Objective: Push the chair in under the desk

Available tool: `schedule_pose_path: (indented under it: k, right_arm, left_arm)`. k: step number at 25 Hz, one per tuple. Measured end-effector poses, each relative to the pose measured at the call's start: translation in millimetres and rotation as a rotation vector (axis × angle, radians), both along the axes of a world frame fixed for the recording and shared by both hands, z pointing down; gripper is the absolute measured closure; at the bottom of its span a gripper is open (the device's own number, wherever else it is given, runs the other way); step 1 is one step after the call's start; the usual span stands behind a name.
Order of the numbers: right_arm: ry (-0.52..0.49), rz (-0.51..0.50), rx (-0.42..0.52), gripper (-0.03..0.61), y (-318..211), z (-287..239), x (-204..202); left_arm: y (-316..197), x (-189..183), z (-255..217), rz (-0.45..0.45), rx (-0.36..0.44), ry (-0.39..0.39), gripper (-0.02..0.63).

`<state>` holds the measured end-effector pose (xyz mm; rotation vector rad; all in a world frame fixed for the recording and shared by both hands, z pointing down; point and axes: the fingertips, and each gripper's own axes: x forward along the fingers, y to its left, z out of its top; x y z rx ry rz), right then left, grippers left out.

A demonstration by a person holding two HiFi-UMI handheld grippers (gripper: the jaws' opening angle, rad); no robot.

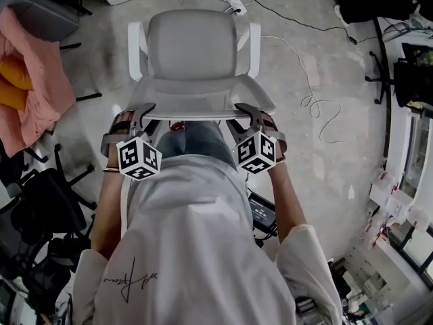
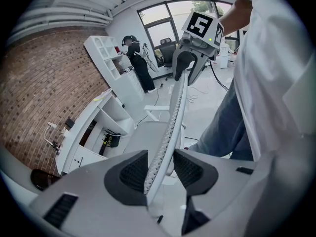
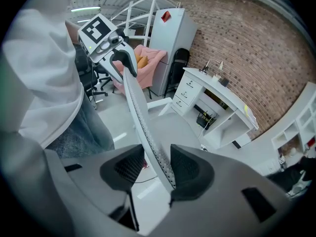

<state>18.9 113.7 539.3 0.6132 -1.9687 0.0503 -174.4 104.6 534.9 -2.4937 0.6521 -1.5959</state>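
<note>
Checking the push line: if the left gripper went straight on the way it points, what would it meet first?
The chair's backrest: its top edge stands between the left gripper's open fingers, so it would seat deeper into that gap. The seat lies beyond, though depth is unclear.

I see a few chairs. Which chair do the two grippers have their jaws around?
The light grey chair in the middle: the left gripper and right gripper straddle its backrest's top edge. The black chairs stand apart at the left.
</note>
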Motion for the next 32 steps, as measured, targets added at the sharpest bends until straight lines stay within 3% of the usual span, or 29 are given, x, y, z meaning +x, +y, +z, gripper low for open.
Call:
schedule_pose_path:
  k: [32]
  right_arm:
    - [-0.006, -0.024, 0.017, 0.394, -30.0, 0.8, 5.4]
  left_arm:
    - [-27.8, 5.7, 0.8, -0.019, 0.0, -0.009, 0.457]
